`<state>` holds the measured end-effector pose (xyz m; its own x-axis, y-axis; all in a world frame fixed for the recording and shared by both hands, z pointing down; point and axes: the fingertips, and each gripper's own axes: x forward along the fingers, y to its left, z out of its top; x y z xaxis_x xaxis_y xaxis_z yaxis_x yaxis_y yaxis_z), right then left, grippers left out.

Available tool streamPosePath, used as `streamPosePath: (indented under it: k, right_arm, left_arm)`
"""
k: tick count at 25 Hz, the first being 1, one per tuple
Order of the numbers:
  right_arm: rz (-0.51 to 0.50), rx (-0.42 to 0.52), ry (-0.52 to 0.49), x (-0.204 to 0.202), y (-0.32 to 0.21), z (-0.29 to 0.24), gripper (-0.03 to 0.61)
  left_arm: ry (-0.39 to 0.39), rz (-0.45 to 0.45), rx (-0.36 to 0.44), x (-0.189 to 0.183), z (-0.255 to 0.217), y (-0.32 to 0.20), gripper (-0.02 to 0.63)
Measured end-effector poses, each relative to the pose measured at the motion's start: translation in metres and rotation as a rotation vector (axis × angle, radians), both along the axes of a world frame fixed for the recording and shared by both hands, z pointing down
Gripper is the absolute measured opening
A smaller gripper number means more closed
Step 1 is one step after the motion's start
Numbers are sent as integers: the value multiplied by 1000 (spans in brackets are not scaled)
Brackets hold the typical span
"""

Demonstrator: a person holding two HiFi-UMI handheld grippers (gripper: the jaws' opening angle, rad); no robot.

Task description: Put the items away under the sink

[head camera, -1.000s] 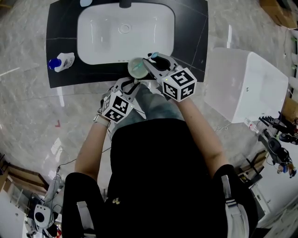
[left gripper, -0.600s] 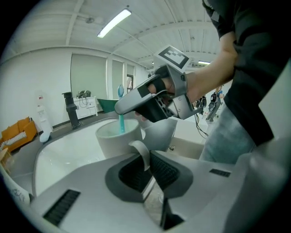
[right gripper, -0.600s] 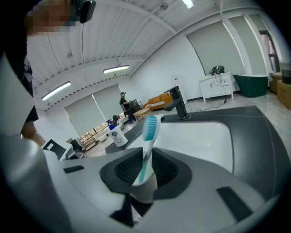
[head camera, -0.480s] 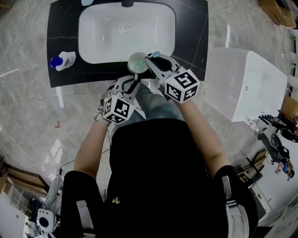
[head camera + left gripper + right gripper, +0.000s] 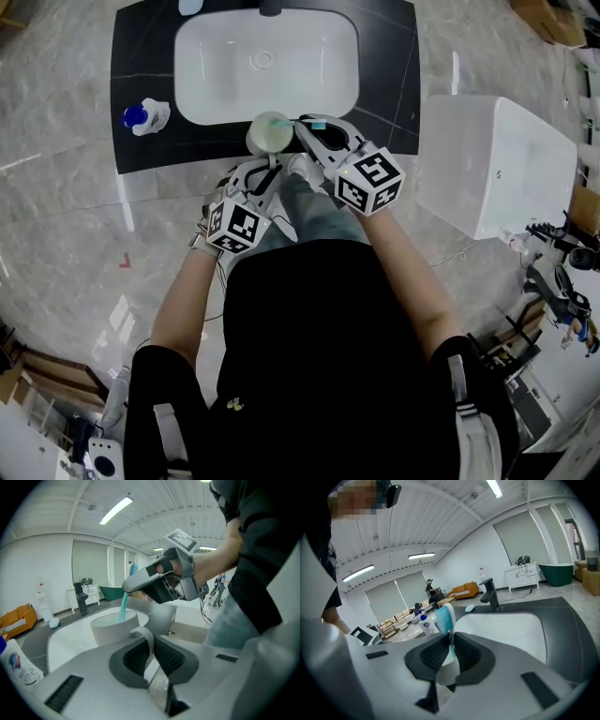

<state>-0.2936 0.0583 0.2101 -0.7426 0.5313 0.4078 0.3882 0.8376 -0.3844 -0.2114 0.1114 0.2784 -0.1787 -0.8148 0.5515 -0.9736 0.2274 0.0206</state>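
Two holds | left hand-held gripper (image 5: 152, 654) clamped on cup (image 5: 269, 134) handle | right hand-held gripper (image 5: 450, 654) pinching toothbrush (image 5: 446, 617), lower end in cup, near edge of sink (image 5: 216, 94) | cup likely light, rigid, tippy: keep handle grip | brush slim, probably slippery: grip mid-handle | bottle (image 5: 146, 116) far left

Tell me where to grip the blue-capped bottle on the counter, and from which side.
Probably the white body of the bottle, below its blue cap, coming level from the counter front edge. It stands upright left of the sink with bare counter around it, so the jaws can straddle its middle.
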Motion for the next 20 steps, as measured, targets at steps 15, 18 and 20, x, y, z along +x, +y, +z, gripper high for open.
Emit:
streamPosePath:
  k: [15,18,20]
  right_arm:
    - [228,-108,-149,42,37,-89,51]
    - [307,-100,-188,61,35,-107,51]
    - [360,-91,-210,76,33,-117,51]
  left_arm:
    - [-45,75,9,24,-27,79,48]
    - [-54,106,11,31,-31,89,48]
    - [-50,118,25,35,-35,94,44]
